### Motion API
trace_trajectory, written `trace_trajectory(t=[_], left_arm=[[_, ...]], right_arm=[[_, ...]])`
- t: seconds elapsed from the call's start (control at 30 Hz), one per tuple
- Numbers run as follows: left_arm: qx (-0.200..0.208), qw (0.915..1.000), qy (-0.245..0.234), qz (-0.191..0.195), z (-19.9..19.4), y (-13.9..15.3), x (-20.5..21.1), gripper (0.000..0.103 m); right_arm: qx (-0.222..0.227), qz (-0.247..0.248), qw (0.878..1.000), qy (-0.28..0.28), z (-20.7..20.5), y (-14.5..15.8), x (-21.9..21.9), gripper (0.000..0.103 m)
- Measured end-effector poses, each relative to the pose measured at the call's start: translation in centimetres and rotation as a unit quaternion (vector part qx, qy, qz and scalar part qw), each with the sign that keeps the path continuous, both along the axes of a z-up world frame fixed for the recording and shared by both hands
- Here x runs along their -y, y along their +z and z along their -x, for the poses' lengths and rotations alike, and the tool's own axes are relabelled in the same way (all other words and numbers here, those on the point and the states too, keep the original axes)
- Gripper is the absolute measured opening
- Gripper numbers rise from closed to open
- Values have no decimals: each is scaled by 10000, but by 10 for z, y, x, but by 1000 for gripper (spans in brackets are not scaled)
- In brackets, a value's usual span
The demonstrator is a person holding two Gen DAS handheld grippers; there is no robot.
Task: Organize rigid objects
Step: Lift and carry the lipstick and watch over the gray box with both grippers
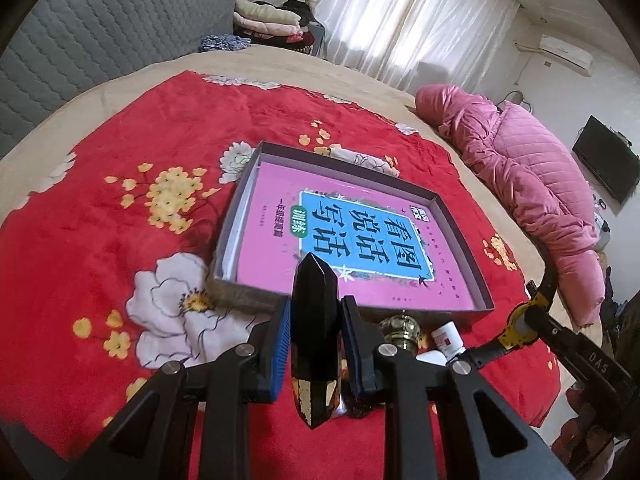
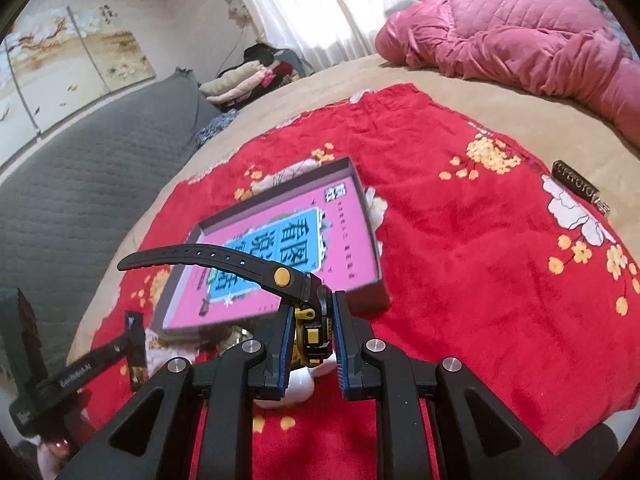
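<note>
Now black crystal (image 1: pixel 315 320) between left claw (image 1: pixel 315 344) pads.

From my left hand-held gripper (image 1: pixel 315 344), the way ahead at 12 o'clock is taken by the shallow box (image 1: pixel 460 240), whose low near wall stands just past the fingertips; the pink book (image 1: pixel 280 216) fills its floor almost wall to wall. At 1 o'clock a brass knob (image 1: pixel 400 330) and a small white bottle (image 1: pixel 447 338) crowd the box's near wall. From 9 to 11 o'clock the red blanket (image 1: pixel 120 128) lies open. At 2 o'clock the pink quilt (image 1: pixel 540 184) heaps along the bed's edge. From my right hand-held gripper (image 2: pixel 312 332), the blanket is open from 12 to 2 o'clock, with only a dark metal tag (image 2: pixel 574 182) far off at 2.
</note>
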State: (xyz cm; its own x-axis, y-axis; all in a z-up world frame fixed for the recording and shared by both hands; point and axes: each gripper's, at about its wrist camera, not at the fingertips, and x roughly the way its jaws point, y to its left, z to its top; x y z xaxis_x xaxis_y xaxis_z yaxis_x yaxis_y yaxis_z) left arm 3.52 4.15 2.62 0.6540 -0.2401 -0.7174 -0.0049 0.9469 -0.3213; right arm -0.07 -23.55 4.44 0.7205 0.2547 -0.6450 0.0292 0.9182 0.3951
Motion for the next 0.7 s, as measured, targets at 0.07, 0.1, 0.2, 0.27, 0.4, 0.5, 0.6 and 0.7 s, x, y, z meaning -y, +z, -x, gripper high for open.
trace_trajectory(t=[0.07, 0.1, 0.2, 0.27, 0.4, 0.5, 0.6, 0.7], left_arm=[[10, 10000, -22, 14, -5, 0, 1, 25], [21, 10000, -45, 73, -8, 0, 2, 25], [52, 9999, -47, 131, -16, 0, 2, 25], [50, 9999, -60, 111, -22, -2, 2, 25], [-28, 9999, -79, 56, -31, -6, 2, 25], [4, 10000, -93, -28, -35, -7, 2, 25], [54, 9999, -115, -52, -41, -7, 2, 25], [110, 9998, -135, -99, -47, -7, 3, 25]], right_arm=[[5, -14, 10000, -84, -3, 4, 2, 18], [10, -13, 9999, -120, -5, 6, 3, 18], [24, -1, 9998, -214, -9, 10, 4, 18], [21, 15, 9997, -261, -13, 13, 3, 18], [21, 40, 9993, -366, -19, 17, 0, 18], [15, 62, 9991, -430, -26, 20, -3, 18], [20, 99, 9988, -489, -33, 23, -6, 18], [21, 173, 9984, -532, -38, 25, -11, 18]])
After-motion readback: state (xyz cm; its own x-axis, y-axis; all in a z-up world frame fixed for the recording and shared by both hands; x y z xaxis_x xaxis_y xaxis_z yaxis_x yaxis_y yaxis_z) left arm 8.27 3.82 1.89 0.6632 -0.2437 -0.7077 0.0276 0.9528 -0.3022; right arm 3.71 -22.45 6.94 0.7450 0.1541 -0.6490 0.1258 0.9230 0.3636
